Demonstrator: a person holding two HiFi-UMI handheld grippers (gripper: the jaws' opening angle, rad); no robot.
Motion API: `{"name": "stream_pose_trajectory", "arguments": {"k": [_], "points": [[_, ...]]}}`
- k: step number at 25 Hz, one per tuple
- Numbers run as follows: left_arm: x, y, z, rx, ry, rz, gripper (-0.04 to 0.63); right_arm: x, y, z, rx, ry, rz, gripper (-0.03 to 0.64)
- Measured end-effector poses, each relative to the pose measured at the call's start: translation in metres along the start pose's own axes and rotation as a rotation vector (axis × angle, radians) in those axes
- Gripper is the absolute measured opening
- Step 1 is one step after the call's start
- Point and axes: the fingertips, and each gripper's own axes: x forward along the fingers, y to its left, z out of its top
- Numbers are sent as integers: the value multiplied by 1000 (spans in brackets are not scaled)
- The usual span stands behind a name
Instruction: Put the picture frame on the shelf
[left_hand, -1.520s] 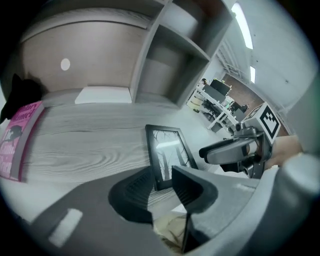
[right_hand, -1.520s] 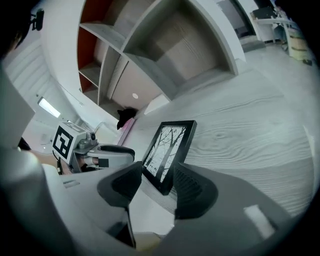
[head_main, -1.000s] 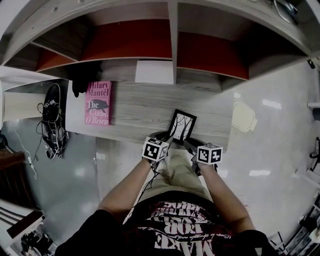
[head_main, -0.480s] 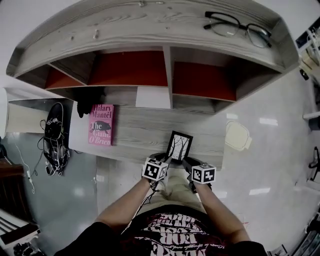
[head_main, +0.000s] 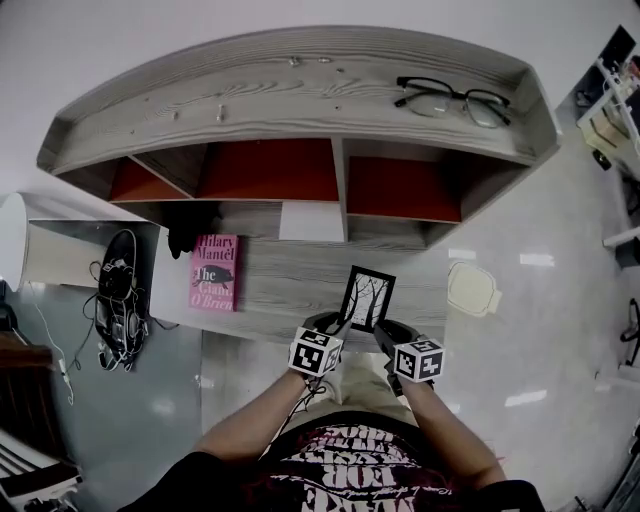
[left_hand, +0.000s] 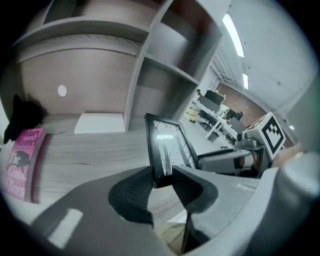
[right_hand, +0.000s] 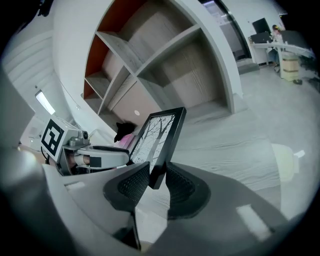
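Observation:
The picture frame (head_main: 367, 298) is black with a bare-tree print, held upright above the desk's front edge. My left gripper (head_main: 335, 325) is shut on its lower left corner, seen as the picture frame (left_hand: 166, 148) pinched between the jaws of the left gripper (left_hand: 162, 184). My right gripper (head_main: 381, 328) is shut on the lower right corner; in the right gripper view the picture frame (right_hand: 157, 139) stands between the closed jaws of the right gripper (right_hand: 157, 181). The grey shelf unit (head_main: 300, 90) with red-backed compartments rises beyond the frame.
A pink book (head_main: 215, 272) lies on the desk (head_main: 290, 270) at the left, a dark object (head_main: 190, 225) behind it. Glasses (head_main: 450, 98) rest on the shelf top. A white panel (head_main: 312, 222) sits under the divider. Headphones and cables (head_main: 118, 300) lie at far left.
Both grippers have lifted the frame a little, up and toward the shelf. The head view has tipped up, so the shelf top and glasses show fully.

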Motion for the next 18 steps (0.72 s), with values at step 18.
{"name": "stream_pose_trajectory", "arguments": {"k": [18], "points": [[-71,-36,105,35,-243,5,124,-68,47,111,-195,-188,35,126]]}}
